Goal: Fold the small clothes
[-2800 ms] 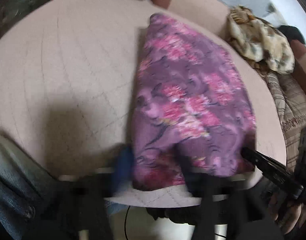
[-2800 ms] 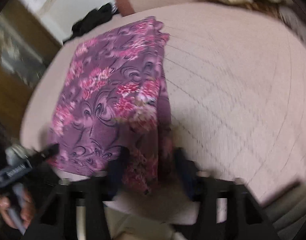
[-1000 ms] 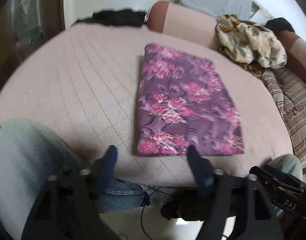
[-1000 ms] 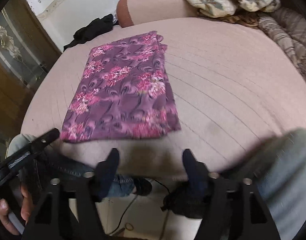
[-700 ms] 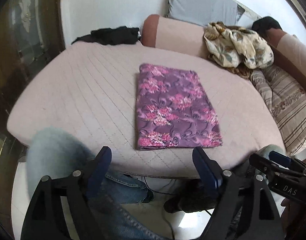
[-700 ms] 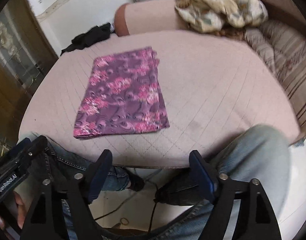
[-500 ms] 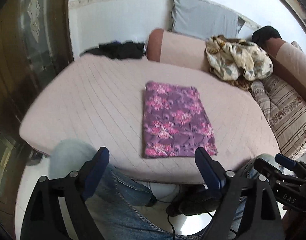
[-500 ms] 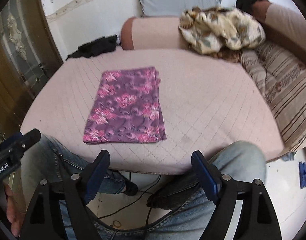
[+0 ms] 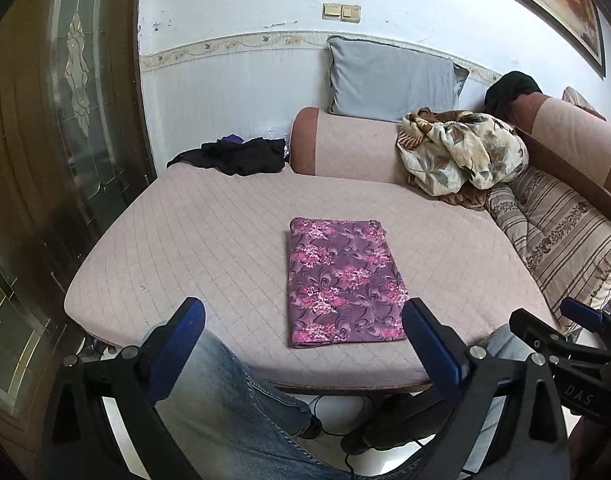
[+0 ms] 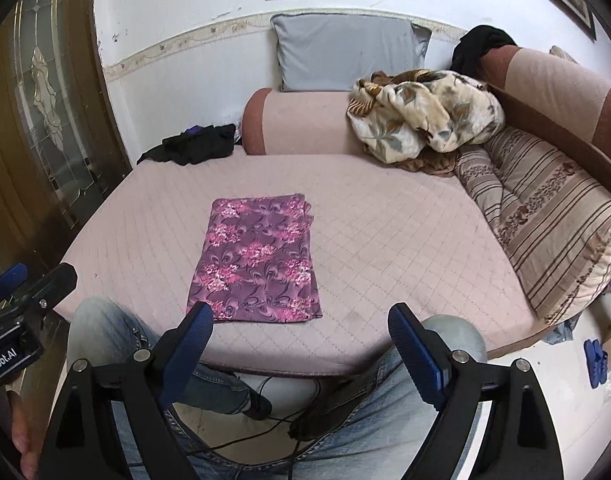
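A purple cloth with pink flowers [image 9: 343, 282] lies folded into a flat rectangle on the pink quilted bed [image 9: 209, 248], near its front edge. It also shows in the right wrist view [image 10: 257, 254]. My left gripper [image 9: 303, 334] is open and empty, held back from the bed above the person's knees. My right gripper [image 10: 301, 338] is open and empty too, drawn back the same way. Each gripper appears at the edge of the other's view: the right one [image 9: 569, 344] and the left one [image 10: 21, 292].
A crumpled floral blanket [image 9: 461, 152] and a striped pillow [image 9: 561, 232] lie at the right. Dark clothes [image 9: 233, 156] sit at the bed's far left corner. A grey pillow [image 9: 389, 80] leans on the wall behind a pink bolster [image 9: 345, 146]. A wooden glass door [image 9: 57, 120] stands left.
Both grippers let go of the folded cloth and pulled back and up from the bed. The cloth now lies flat and alone on the bed.
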